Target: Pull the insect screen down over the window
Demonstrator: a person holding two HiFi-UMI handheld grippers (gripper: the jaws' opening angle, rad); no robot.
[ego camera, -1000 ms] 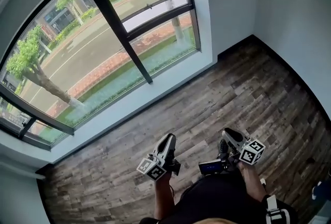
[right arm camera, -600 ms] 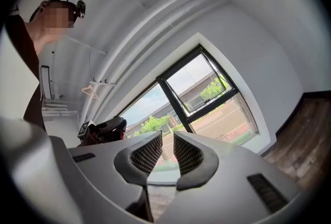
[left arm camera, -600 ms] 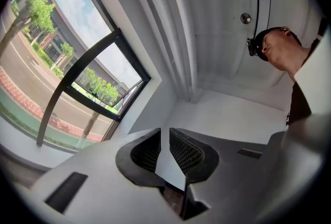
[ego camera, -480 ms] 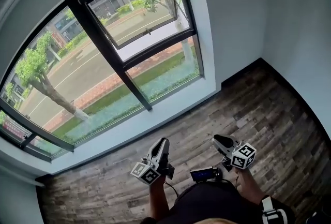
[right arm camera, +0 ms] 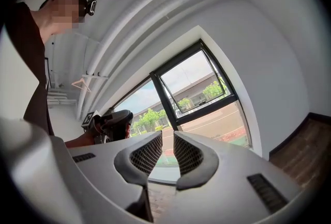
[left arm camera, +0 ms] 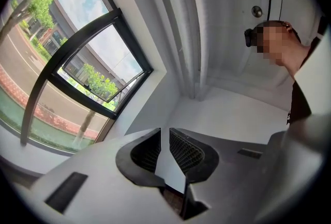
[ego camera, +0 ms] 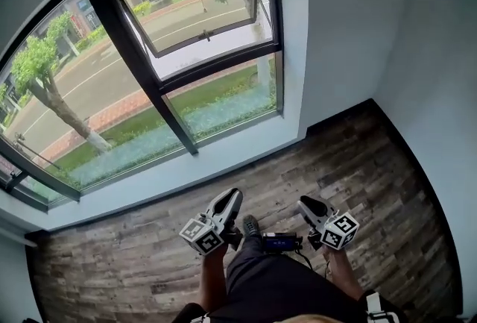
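The black-framed window point(ego camera: 141, 68) fills the upper left of the head view. Its upper sash point(ego camera: 203, 38) is tilted open outward. No insect screen shows across the glass. I hold both grippers low at my waist, over the wood floor, well short of the window. My left gripper point(ego camera: 231, 196) points toward the sill, and its jaws stand nearly together with nothing between them point(left arm camera: 165, 137). My right gripper point(ego camera: 304, 202) is likewise shut and empty point(right arm camera: 168, 148). The right gripper view looks up at the window point(right arm camera: 166, 101), with the left gripper point(right arm camera: 111, 122) at its lower left.
A white sill point(ego camera: 223, 154) runs under the window. White walls point(ego camera: 335, 30) meet in a corner at the right, with a dark skirting at the floor. Wood-plank floor point(ego camera: 365, 165) lies ahead. A small black device point(ego camera: 282, 242) sits at my waist between the grippers.
The head view has swung toward the window's right part, so the open sash now shows larger and higher. Both grippers have drifted slightly left and stay low, jaws unchanged.
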